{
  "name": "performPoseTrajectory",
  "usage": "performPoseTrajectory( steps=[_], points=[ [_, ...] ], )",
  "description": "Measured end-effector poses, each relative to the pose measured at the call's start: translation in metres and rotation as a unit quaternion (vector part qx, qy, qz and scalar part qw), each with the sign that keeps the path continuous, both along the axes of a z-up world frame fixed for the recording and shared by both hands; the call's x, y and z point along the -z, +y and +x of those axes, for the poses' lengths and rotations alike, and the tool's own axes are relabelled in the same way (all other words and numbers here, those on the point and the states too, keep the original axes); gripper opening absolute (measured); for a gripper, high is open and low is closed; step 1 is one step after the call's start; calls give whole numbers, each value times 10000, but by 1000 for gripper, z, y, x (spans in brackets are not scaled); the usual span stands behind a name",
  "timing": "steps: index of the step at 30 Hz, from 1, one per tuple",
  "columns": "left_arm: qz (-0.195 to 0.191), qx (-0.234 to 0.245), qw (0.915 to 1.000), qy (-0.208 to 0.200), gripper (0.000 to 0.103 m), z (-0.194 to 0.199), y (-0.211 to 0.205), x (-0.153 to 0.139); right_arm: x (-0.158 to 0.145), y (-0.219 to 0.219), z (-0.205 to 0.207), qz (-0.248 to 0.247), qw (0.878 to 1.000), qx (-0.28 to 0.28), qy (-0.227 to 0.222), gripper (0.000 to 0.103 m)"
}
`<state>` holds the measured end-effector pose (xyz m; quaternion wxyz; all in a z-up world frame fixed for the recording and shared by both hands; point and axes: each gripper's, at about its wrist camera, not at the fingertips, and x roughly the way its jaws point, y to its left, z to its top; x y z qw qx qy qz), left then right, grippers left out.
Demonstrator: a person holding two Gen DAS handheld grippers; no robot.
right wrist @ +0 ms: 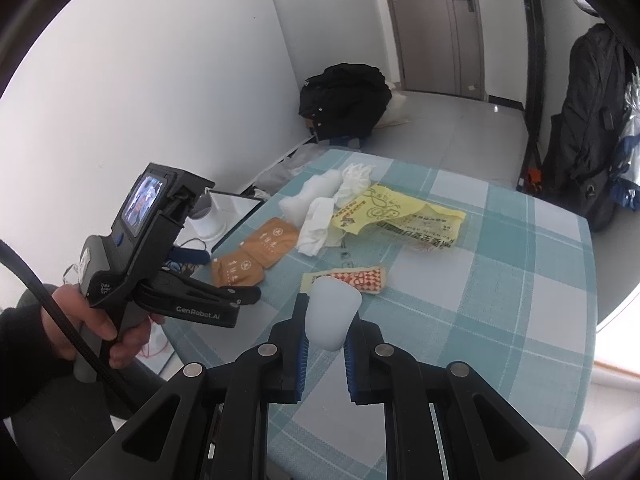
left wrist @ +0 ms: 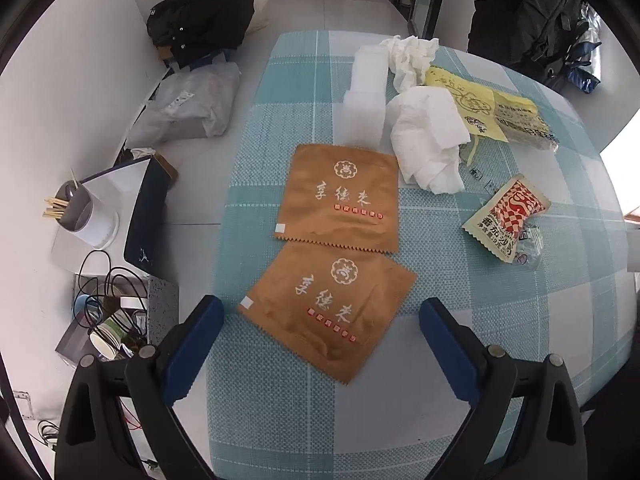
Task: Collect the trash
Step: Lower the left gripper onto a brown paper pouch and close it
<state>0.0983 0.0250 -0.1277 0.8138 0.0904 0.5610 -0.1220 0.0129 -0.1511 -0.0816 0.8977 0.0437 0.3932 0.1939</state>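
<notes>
Trash lies on a table with a blue checked cloth (left wrist: 280,400). Two brown paper sachets lie there, the near one (left wrist: 332,312) between my open left gripper's (left wrist: 320,312) fingers, the far one (left wrist: 340,200) just behind it. Beyond are crumpled white tissues (left wrist: 428,140), a yellow wrapper (left wrist: 492,108), white foam pieces (left wrist: 366,92) and a red-checked sauce packet (left wrist: 508,216). My right gripper (right wrist: 325,332) is shut on a white translucent cup (right wrist: 332,316), held above the table's near edge. The left gripper (right wrist: 192,276) also shows in the right wrist view, over the sachets (right wrist: 256,256).
Left of the table stands a low surface with a toothpick holder (left wrist: 76,208), a dark box (left wrist: 148,216), cables and paper cups (left wrist: 108,332). Plastic bags (left wrist: 188,100) and a black backpack (left wrist: 200,16) lie on the floor. Another black bag (right wrist: 588,128) stands at the far right.
</notes>
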Motion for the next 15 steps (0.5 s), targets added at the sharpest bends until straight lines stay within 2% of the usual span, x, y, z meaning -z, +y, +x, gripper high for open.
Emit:
performPoseTrajectory(
  steps=[3, 7, 15],
  points=[
    [-10, 152, 9999, -57, 85, -3, -5, -4, 2, -2, 2, 47, 10000, 49, 34, 14],
    [-27, 339, 9993, -127, 69, -11, -15, -9, 2, -5, 4, 94, 9999, 125, 55, 14],
    [-56, 403, 9991, -123, 60, -11, -18, -7, 4, -13, 8, 214, 9994, 243, 130, 14]
  ],
)
